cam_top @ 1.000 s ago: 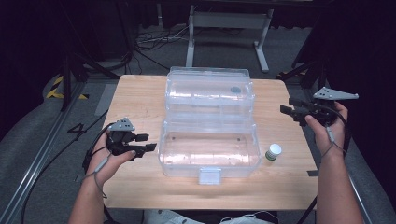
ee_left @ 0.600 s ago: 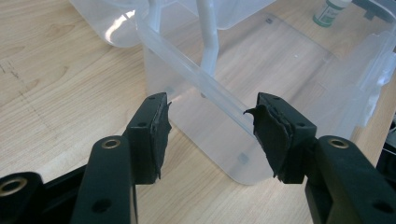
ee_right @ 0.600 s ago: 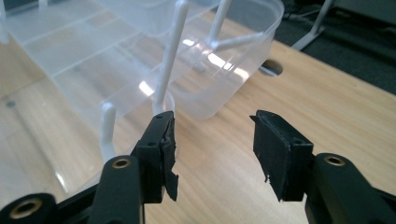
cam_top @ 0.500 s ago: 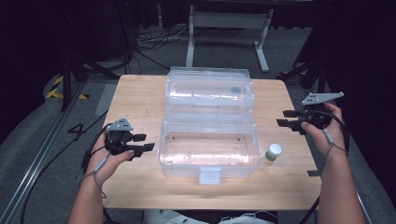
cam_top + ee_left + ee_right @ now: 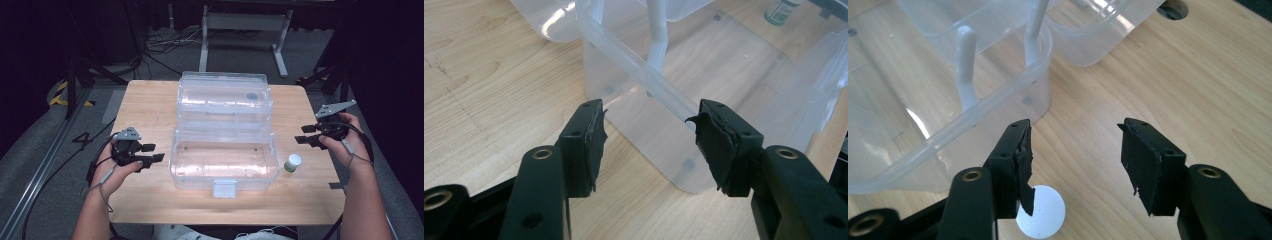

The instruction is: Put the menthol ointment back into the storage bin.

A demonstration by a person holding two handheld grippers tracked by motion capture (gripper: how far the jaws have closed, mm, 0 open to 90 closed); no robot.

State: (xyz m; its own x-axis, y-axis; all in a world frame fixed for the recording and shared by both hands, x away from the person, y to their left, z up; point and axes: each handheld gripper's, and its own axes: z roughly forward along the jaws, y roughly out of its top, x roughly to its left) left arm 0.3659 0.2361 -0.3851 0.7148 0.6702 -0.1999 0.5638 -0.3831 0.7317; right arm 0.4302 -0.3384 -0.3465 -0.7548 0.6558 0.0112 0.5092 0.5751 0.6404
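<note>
Bottle pickup beside the open box

Jaws on both grippers stand spread with nothing between them. The box (image 5: 223, 157) lies open at the middle of the high view, its lid (image 5: 223, 97) thrown back toward the top of the frame. The bottle (image 5: 292, 163), small with a white cap, stands upright on the table (image 5: 150, 105) just right of the box's lower half. The right gripper (image 5: 306, 139) hangs above and to the right of it; in the right gripper view the cap (image 5: 1043, 216) sits low in the frame, under the left-hand jaw rather than between the two. To take it cleanly, I judge the right hand should shift until the cap is centred in the gap, come down around the body below the cap, and close gently, keeping clear of the box wall.

The left gripper (image 5: 150, 153) idles at centre left, its jaws facing the box's corner.

Against the earlier frames, the right gripper has dropped from the upper right edge toward the bottle, and its jaws have just been opening a little. The left gripper, box and bottle sit where they were.
</note>
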